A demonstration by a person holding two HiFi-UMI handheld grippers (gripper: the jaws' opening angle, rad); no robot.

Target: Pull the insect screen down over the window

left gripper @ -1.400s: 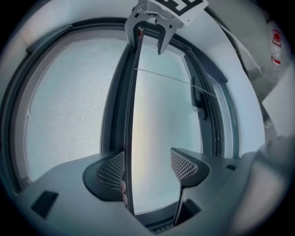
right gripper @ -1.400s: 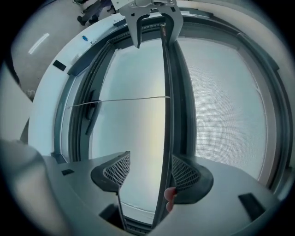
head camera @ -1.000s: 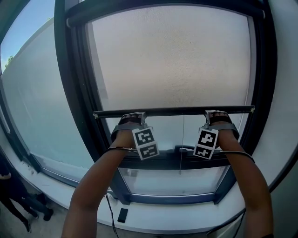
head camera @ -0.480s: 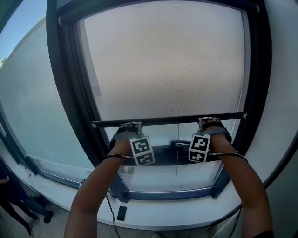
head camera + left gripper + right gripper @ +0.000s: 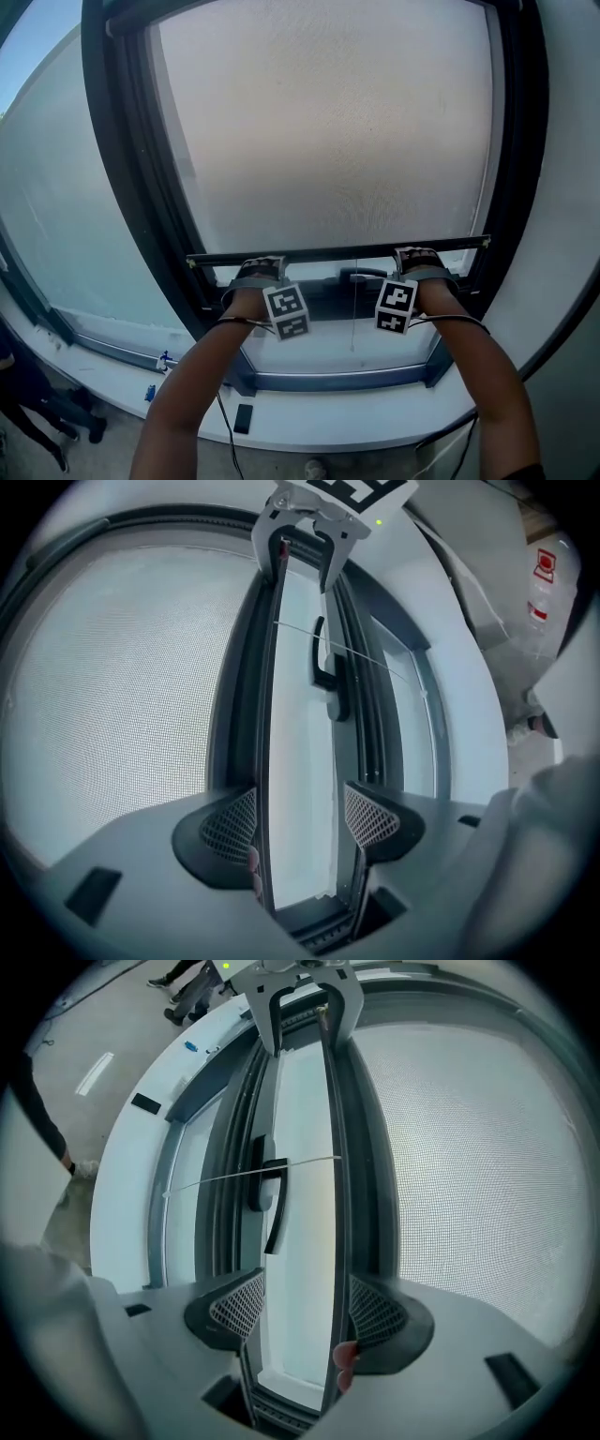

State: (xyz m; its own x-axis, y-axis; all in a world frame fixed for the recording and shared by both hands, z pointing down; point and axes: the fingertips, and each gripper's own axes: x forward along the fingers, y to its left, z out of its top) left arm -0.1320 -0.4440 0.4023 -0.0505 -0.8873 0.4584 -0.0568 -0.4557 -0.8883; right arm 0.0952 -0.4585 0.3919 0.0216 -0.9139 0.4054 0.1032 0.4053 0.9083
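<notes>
The grey mesh insect screen (image 5: 328,131) hangs over most of the window. Its dark bottom bar (image 5: 337,253) runs level just above the window handle (image 5: 361,278). My left gripper (image 5: 258,266) hooks over the bar near its left end, my right gripper (image 5: 419,255) near its right end. In the left gripper view the bar (image 5: 265,714) lies against one pad of the left gripper (image 5: 300,819); those jaws have just closed slightly but stand wide, with a clear gap to the other pad. The right gripper (image 5: 307,1307) is also wide, the bar (image 5: 336,1194) against one pad.
A thin pull cord (image 5: 354,309) hangs from the bar's middle. The dark window frame (image 5: 141,216) flanks the screen. Below runs a white sill (image 5: 375,422) with a small dark object (image 5: 242,418) on it. A person's legs (image 5: 37,403) show at lower left.
The bottom bar and both grippers have come down together toward the lower window frame, and the mesh covers more of the pane.
</notes>
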